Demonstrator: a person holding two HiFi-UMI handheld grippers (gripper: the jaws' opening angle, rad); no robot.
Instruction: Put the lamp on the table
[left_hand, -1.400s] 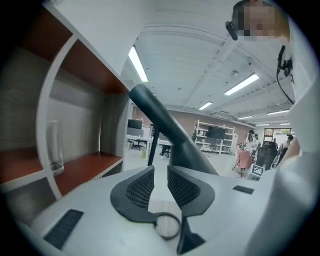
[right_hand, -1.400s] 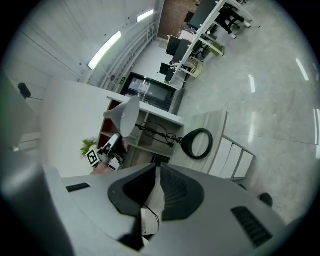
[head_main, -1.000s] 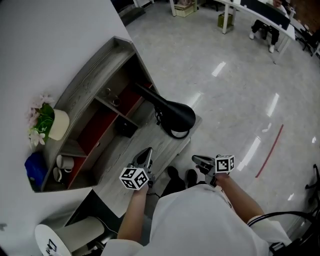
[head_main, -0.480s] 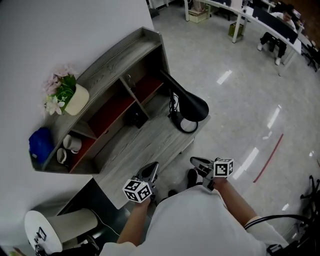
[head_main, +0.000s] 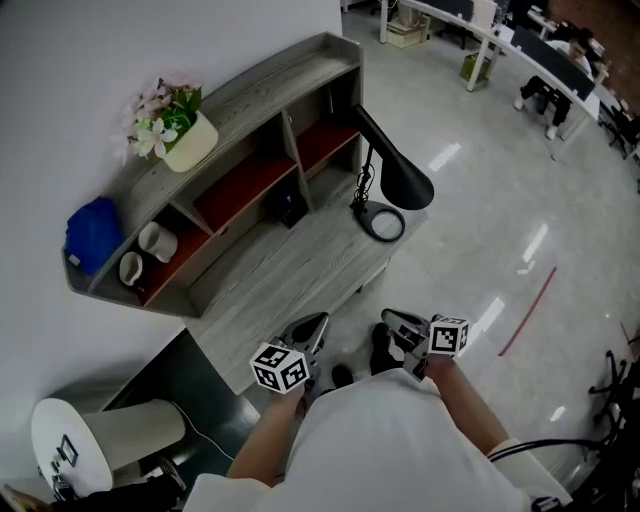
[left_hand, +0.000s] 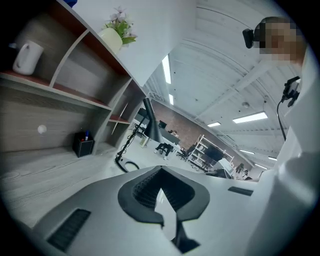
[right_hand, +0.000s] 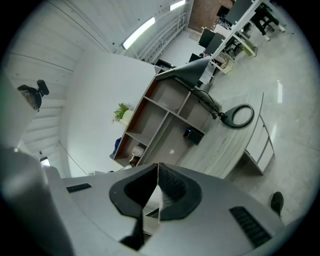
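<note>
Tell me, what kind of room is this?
Most likely an office. A grey wooden desk with shelves stands against the wall with a black lamp on it. Farther off across the shiny floor, someone sits at a long white table.

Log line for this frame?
lamp: standing on desk | left hand-held gripper: shut, empty | right hand-held gripper: shut, empty | both apart from lamp
</note>
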